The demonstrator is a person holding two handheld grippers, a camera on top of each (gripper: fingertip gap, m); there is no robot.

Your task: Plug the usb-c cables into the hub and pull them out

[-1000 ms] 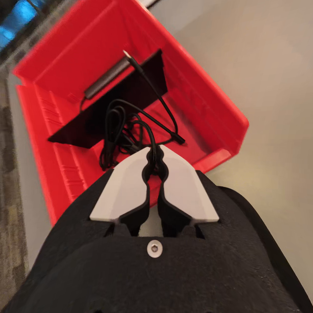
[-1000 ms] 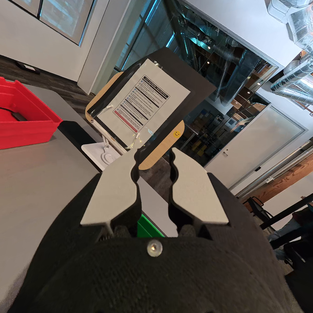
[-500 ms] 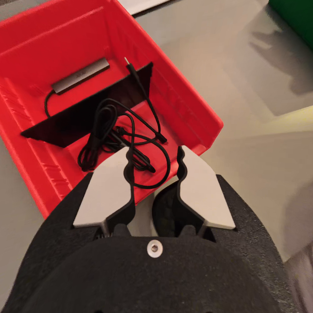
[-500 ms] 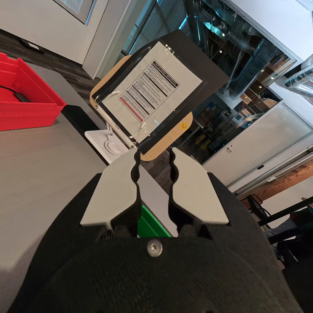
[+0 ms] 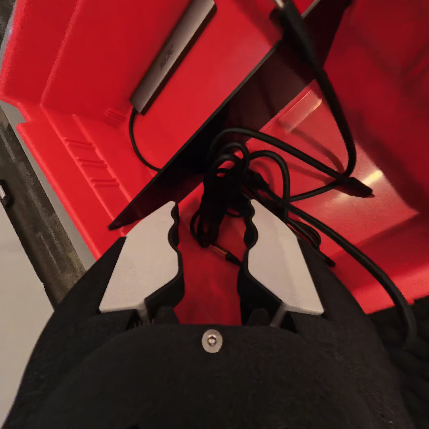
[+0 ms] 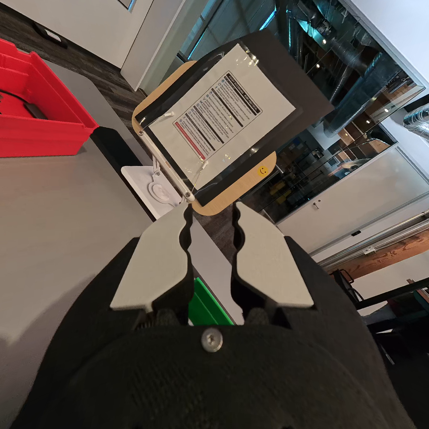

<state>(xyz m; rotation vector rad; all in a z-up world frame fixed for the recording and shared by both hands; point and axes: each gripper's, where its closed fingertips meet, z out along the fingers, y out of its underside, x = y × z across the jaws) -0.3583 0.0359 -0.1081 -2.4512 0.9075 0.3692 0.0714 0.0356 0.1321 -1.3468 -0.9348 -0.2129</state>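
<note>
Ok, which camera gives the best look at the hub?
The left wrist view. The grey hub lies in full sight on the floor of the red bin, behind the black divider, its cable curling off one end. The right wrist view catches only the bin's corner; a dark shape inside might be the hub.
</note>
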